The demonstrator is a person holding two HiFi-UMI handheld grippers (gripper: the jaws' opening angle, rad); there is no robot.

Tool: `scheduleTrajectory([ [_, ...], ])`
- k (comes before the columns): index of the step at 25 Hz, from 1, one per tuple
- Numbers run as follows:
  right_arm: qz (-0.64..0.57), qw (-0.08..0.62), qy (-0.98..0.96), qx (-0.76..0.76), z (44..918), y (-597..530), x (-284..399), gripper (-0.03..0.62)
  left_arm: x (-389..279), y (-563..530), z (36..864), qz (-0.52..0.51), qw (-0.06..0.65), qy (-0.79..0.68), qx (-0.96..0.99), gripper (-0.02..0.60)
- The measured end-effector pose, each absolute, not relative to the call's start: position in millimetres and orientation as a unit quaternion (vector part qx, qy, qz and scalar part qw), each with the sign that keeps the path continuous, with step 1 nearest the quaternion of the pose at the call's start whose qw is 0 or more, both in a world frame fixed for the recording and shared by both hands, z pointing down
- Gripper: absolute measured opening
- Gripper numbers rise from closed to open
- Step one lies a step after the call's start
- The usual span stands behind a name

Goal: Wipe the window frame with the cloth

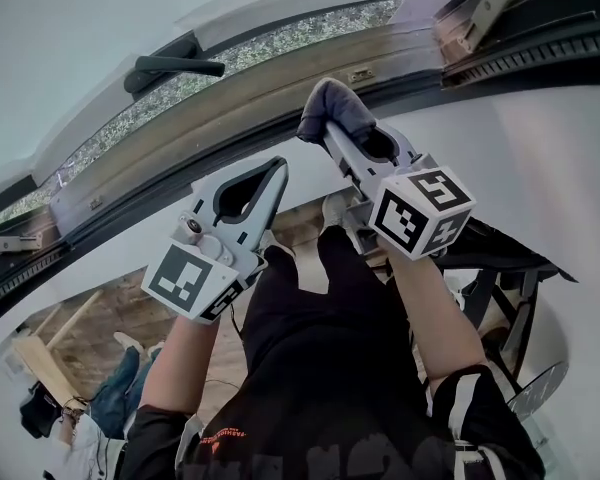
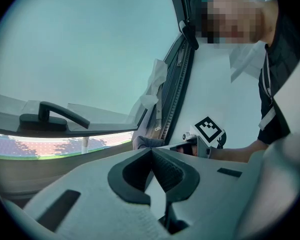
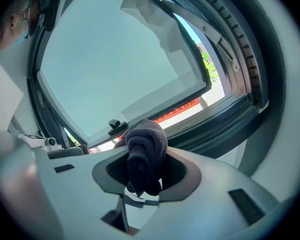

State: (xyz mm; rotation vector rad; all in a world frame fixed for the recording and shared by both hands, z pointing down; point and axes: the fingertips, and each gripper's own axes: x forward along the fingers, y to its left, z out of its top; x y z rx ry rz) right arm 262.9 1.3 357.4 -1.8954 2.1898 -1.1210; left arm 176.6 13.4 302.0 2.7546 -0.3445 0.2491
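A dark grey cloth [image 1: 338, 106] is bunched in my right gripper [image 1: 330, 130], which is shut on it and holds it up against the window frame [image 1: 280, 80] by its pale lower rail. In the right gripper view the rolled cloth [image 3: 147, 138] sticks out from between the jaws of that gripper [image 3: 145, 160], with the frame [image 3: 230, 115] just beyond. My left gripper [image 1: 277, 172] hangs lower and to the left, shut and empty, short of the frame. From the left gripper [image 2: 152, 153] the cloth [image 2: 149, 142] shows just ahead.
The window sash is swung open above, with a black handle [image 1: 175, 66] on it. A metal hinge arm [image 1: 490, 3] crosses the top right corner. Below are the person's legs, a wooden floor and a black stand [image 1: 500, 268] at the right.
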Motion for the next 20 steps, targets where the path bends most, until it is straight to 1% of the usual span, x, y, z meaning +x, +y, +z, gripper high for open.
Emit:
scheduleTrajectory([
  [12,-0.359,0.027,0.687,-0.631,358.0,8.8,304.4,0.120,213.8,16.5,302.8,0.090,0.175,-0.097,0.976,0.020],
  [20,-0.357,0.031,0.678,-0.642,359.3,12.6,324.8,0.120,225.6,16.3,304.3,0.092,0.175,-0.091,0.976,0.020],
])
